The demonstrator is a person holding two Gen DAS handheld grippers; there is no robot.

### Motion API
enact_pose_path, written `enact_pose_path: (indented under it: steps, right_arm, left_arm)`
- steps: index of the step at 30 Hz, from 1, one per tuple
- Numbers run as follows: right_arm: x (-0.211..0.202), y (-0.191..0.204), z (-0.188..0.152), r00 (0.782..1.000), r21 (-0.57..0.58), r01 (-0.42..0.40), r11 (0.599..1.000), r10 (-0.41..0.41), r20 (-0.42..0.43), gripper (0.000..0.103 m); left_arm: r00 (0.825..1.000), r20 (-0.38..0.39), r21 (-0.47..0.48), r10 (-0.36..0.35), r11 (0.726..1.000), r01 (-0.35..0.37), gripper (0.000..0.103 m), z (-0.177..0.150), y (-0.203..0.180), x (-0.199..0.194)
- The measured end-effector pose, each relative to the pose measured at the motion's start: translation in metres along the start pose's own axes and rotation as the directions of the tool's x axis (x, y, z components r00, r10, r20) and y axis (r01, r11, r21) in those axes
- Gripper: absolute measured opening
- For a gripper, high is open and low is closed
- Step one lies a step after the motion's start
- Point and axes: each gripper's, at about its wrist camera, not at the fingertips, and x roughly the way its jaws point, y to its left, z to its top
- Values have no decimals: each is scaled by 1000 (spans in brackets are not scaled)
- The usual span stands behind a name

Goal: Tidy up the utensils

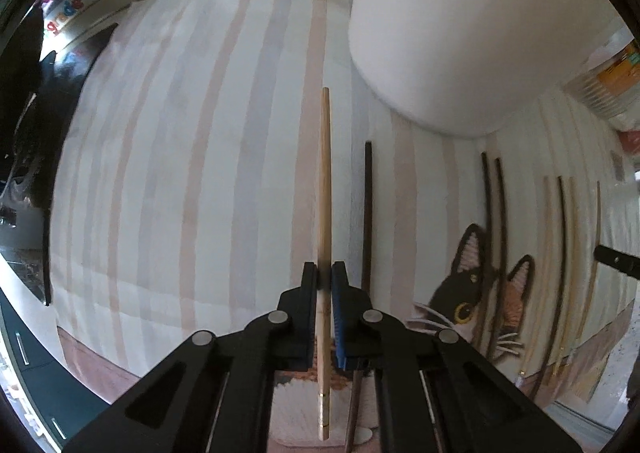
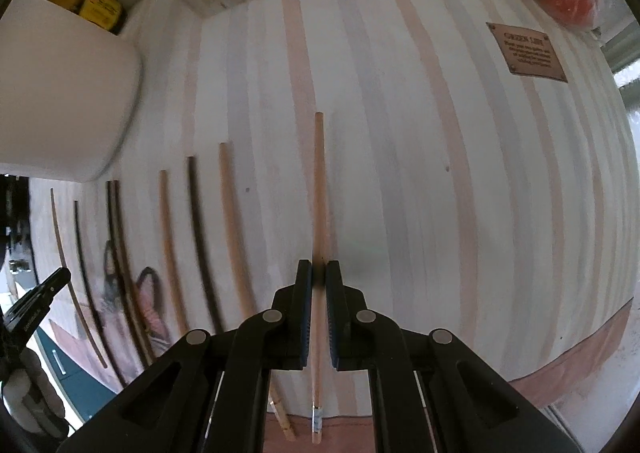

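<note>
Since each hand-held gripper is clamped on one pale chopstick, the left hand-held gripper [image 1: 325,279] on its chopstick [image 1: 325,181] just beside the white container [image 1: 460,33], the right hand-held gripper [image 2: 319,277] on its chopstick [image 2: 319,189] well apart from it, I'd keep both sticks level while pairing them. Whether either stick touches the striped bench [image 1: 192,157] is unclear, and both butt ends hide under the jaws.

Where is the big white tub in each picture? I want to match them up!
Left wrist view: the big white plastic tub fills the upper right, standing on the striped mat.
Right wrist view: the same tub sits at the left edge, above the row of loose chopsticks.
Shared landmark: the cat picture on the mat, lower right in the left view, is lower left in the right view.
</note>
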Motion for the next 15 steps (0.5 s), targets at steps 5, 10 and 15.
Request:
enact_pose_path:
  steps: [5, 10, 15]
  right_arm:
    - [-24, 6, -17, 996, -6, -44, 999, 44, 71, 7]
    - [-53, 13, -30, 986, -27, -74, 997, 77, 146, 7]
    - [-96, 20, -31, 963, -53, -125, 991, 134, 233, 6]
  left_arm:
    - [997, 80, -17, -19, 1000, 20, 5, -4, 2, -39]
    - [985, 164, -24, -43, 999, 48, 5, -8, 13, -85]
    - [961, 268, -11, -73, 997, 79, 5, -12, 13, -137]
